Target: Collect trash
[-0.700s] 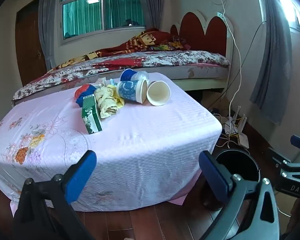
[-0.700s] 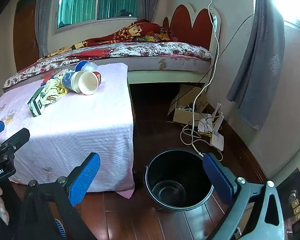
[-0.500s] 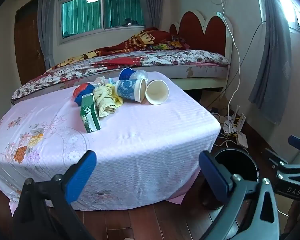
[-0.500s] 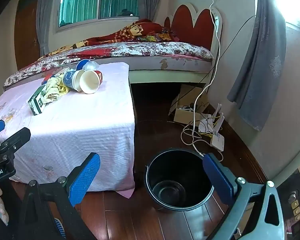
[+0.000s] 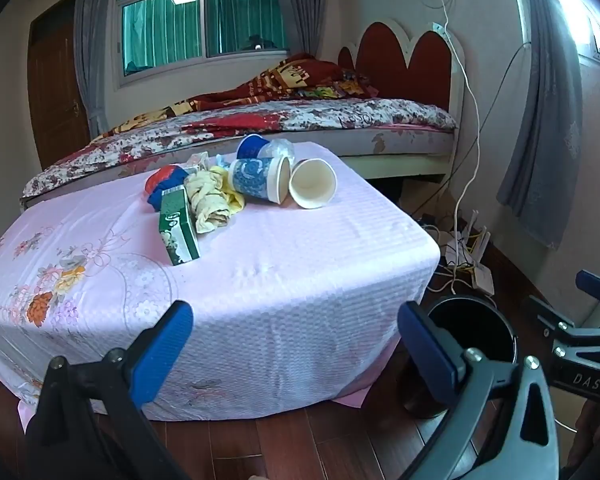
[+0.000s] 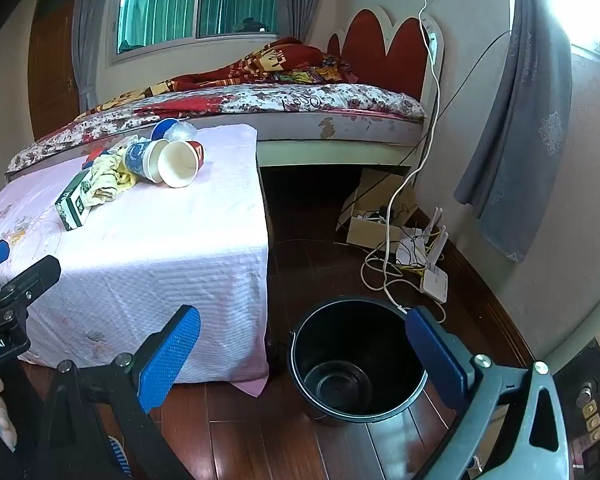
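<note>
A pile of trash lies at the far end of a table covered in pink cloth [image 5: 284, 272]: a green box [image 5: 178, 230], a crumpled yellowish rag [image 5: 212, 200], a blue paper cup [image 5: 258, 180] and a white-inside paper cup [image 5: 312, 184], both on their sides. The same pile shows in the right wrist view, with the green box [image 6: 74, 202] and the white-inside cup [image 6: 180, 164]. A black bucket [image 6: 356, 364] stands empty on the floor right of the table. My left gripper [image 5: 294, 344] is open and empty before the table's near edge. My right gripper [image 6: 300, 348] is open and empty above the bucket.
A bed [image 5: 300, 120] with a red headboard stands behind the table. Cables, a router [image 6: 434, 280] and a cardboard box [image 6: 374, 228] lie on the wooden floor by the right wall. Grey curtains [image 6: 512, 128] hang at the right.
Both views have shifted slightly; the table and bucket sit a little lower and nearer in frame. Both grippers stay open and empty.
</note>
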Tool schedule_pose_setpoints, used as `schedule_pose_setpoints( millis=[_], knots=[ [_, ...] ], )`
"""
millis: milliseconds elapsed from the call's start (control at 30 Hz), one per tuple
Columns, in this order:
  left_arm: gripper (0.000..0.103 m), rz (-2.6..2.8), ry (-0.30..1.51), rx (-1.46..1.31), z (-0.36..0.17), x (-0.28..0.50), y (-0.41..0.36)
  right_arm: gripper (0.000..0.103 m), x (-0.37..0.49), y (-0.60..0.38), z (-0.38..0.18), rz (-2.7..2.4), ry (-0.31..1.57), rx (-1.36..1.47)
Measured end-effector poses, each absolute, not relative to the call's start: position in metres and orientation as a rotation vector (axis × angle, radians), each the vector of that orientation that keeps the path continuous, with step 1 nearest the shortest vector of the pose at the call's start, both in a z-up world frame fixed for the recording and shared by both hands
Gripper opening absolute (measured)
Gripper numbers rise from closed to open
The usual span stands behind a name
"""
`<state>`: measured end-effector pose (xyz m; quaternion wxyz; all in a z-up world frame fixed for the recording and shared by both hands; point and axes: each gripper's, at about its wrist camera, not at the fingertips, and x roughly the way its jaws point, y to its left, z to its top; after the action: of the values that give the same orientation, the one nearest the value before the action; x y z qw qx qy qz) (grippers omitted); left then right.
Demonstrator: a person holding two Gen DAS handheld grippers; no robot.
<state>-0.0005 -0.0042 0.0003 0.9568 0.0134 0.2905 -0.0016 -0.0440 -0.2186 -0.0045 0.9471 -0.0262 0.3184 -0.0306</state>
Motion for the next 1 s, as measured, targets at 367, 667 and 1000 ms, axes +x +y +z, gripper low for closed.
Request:
schedule_pose_setpoints(
  millis=[367, 667, 1000],
  knots=[
    [0.102, -0.007, 0.593, 0.025, -0.0042, -0.001, -0.0091, 0.103, -0.0429, -0.2195, -0.0052, -0.063, 0.652, -0.048],
    [0.102, -0.007, 0.596, 0.024, -0.0042, -0.0002, -0.0078, 0.103, -0.042, -0.2234, -0.0052, -0.07, 0.654, -0.041],
    [0.102, -0.007, 0.599, 0.023, -0.0041, 0.0005, -0.0081, 0.103, -0.0416, -0.2227, -0.0058, -0.071, 0.655, -0.042]
  ],
)
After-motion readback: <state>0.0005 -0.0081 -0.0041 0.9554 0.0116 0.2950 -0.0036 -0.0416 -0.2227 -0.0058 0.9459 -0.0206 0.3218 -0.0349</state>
